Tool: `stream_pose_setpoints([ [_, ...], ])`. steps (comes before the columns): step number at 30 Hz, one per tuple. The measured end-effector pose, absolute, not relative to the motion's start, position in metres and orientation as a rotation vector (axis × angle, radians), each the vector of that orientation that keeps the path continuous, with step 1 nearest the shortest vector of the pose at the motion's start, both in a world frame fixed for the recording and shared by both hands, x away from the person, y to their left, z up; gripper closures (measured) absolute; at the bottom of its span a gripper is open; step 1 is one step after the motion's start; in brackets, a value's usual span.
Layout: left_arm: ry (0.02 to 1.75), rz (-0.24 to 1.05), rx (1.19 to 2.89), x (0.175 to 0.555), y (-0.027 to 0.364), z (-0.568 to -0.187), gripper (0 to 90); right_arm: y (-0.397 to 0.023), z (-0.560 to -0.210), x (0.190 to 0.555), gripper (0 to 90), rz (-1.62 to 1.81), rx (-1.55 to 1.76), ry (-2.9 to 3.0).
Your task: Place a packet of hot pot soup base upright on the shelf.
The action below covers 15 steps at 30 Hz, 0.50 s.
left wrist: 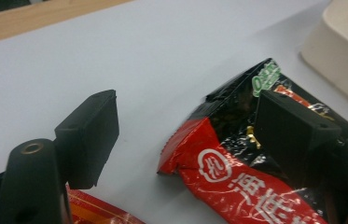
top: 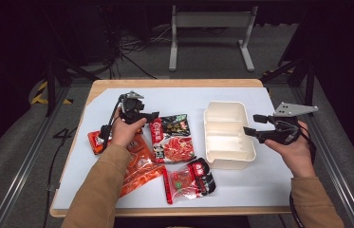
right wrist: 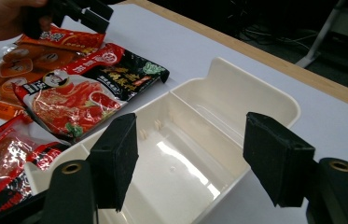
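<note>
I have the left gripper (left wrist: 185, 135) with its jaws spread, hanging over the top corner of the red and black sauce packet (top: 172, 137), which lies flat on the white mat (top: 117, 95) at about nine o'clock of the cream divided box (top: 227, 135). The packet looks light, floppy and slick, so I'd pinch its crimped top edge. My right gripper (right wrist: 190, 154) stands wide and empty beside the box at three o'clock

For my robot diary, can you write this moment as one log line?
left gripper: open, over red-and-black foil sauce packet | right gripper: open, nothing held, beside cream plastic two-compartment box | box: nothing inside
</note>
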State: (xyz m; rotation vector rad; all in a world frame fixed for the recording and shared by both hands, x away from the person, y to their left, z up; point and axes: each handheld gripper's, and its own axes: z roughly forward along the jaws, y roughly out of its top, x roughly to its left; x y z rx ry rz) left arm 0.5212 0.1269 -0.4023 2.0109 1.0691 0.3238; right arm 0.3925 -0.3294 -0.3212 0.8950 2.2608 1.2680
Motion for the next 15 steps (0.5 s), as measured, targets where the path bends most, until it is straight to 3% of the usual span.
stream_pose_setpoints([
  [15, 1.108, 0.216, 2.116, 0.53, 0.119, -0.425, 33.1, -0.325, -0.321, 0.39, 36.5, 1.275, 0.842, 2.27],
])
